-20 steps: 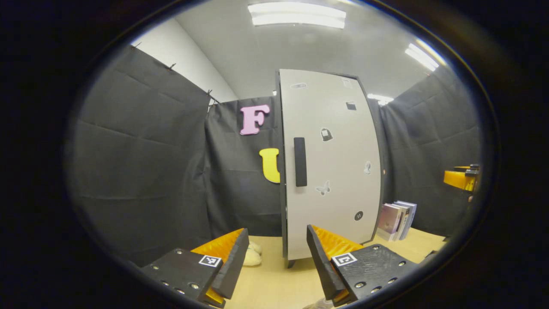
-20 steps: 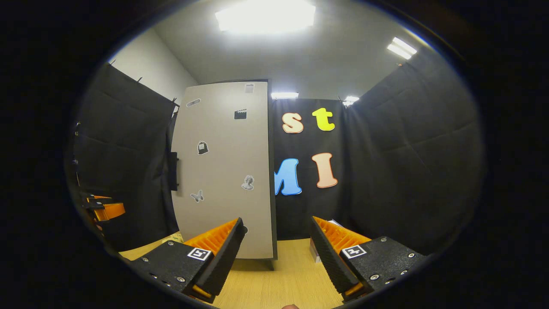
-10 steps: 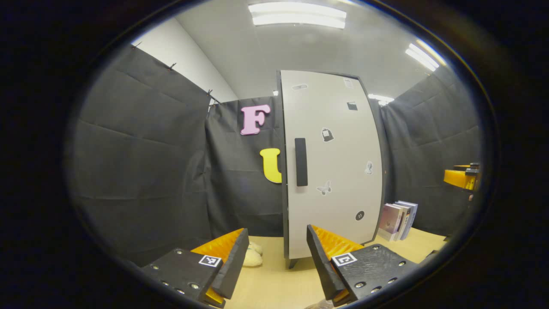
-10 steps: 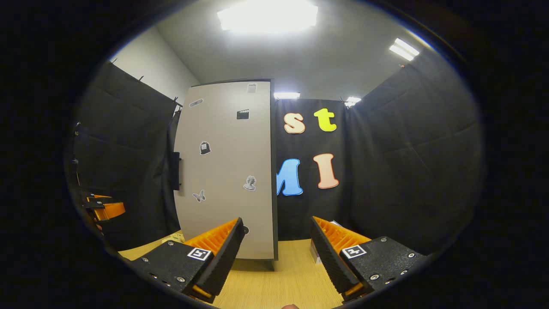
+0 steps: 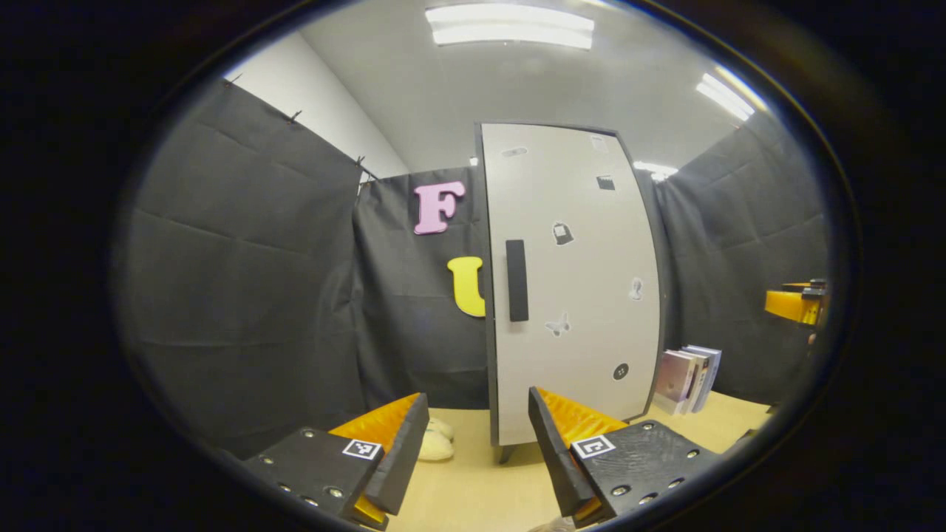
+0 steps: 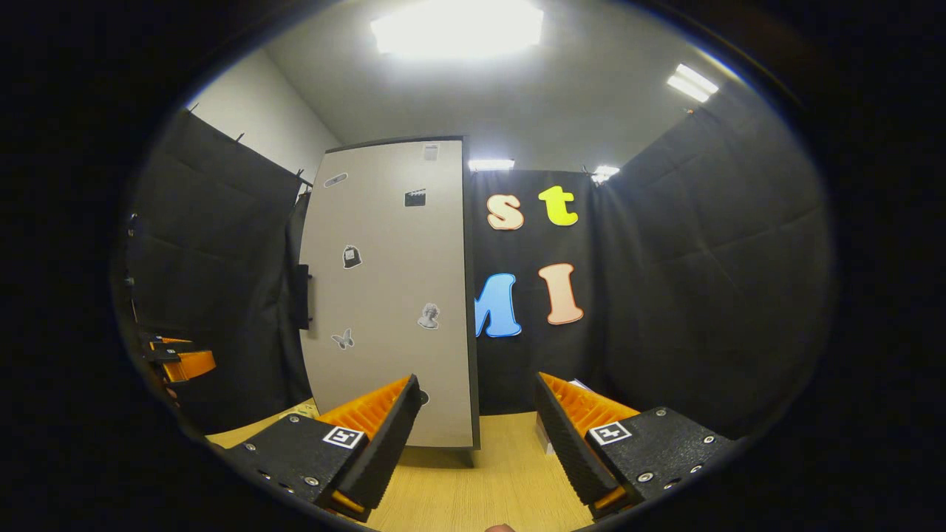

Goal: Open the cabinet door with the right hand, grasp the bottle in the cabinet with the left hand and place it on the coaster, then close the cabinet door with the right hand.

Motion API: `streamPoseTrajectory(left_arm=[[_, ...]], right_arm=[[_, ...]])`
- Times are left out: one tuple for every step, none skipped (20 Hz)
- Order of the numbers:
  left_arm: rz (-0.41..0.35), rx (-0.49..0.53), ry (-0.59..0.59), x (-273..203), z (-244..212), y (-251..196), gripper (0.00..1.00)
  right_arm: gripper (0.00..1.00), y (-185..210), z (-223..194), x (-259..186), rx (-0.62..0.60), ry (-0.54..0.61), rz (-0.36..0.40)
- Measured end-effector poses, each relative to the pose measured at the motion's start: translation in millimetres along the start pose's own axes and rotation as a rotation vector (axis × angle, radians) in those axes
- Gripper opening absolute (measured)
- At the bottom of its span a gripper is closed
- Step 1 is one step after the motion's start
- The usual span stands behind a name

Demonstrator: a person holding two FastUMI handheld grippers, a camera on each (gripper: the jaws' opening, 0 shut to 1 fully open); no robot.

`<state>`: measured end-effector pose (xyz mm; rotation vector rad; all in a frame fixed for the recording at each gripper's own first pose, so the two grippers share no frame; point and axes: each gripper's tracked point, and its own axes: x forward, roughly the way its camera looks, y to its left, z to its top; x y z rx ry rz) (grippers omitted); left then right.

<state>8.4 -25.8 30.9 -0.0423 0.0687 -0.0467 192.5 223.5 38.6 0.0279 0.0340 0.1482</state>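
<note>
cabinet door (image 5: 573,281) flush (handle (image 5: 516,280) at left edge); both hand-held grippers spread, well short

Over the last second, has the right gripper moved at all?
Barely. In the right gripper view the cabinet door and wall hold nearly the same place above the right gripper, drifting only slightly sideways.
</note>
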Motion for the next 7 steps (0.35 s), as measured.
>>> streamPoseTrajectory(left_arm=[[0.0, -0.001, -0.001, 0.3, -0.3, 0.1, 0.74], [0.0, -0.002, -0.002, 0.9, -0.6, 0.7, 0.74], [0.0, -0.003, -0.004, 1.4, -0.2, 1.3, 0.74], [0.001, -0.006, -0.003, 2.7, -0.6, 1.1, 0.74], [0.0, -0.01, -0.001, 1.5, -1.1, 0.2, 0.74], [-0.001, -0.013, 0.0, 2.4, -1.3, -1.2, 0.74], [-0.003, -0.014, -0.002, 2.0, -0.6, -1.1, 0.74]], right_arm=[[0.94, -0.3, -0.4, 0.5, 0.0, -0.001, -0.001], [0.94, -0.5, 0.0, 1.2, 0.0, -0.002, -0.001], [0.94, -0.1, -0.1, 0.8, 0.0, -0.002, -0.002], [0.94, 0.2, 0.3, 0.3, -0.001, -0.002, -0.001], [0.94, 0.8, 0.5, 0.8, -0.001, -0.003, 0.0], [0.94, 0.8, 0.8, 1.0, -0.001, -0.003, 0.0], [0.94, -0.4, 0.8, 1.9, -0.002, -0.005, -0.001]])
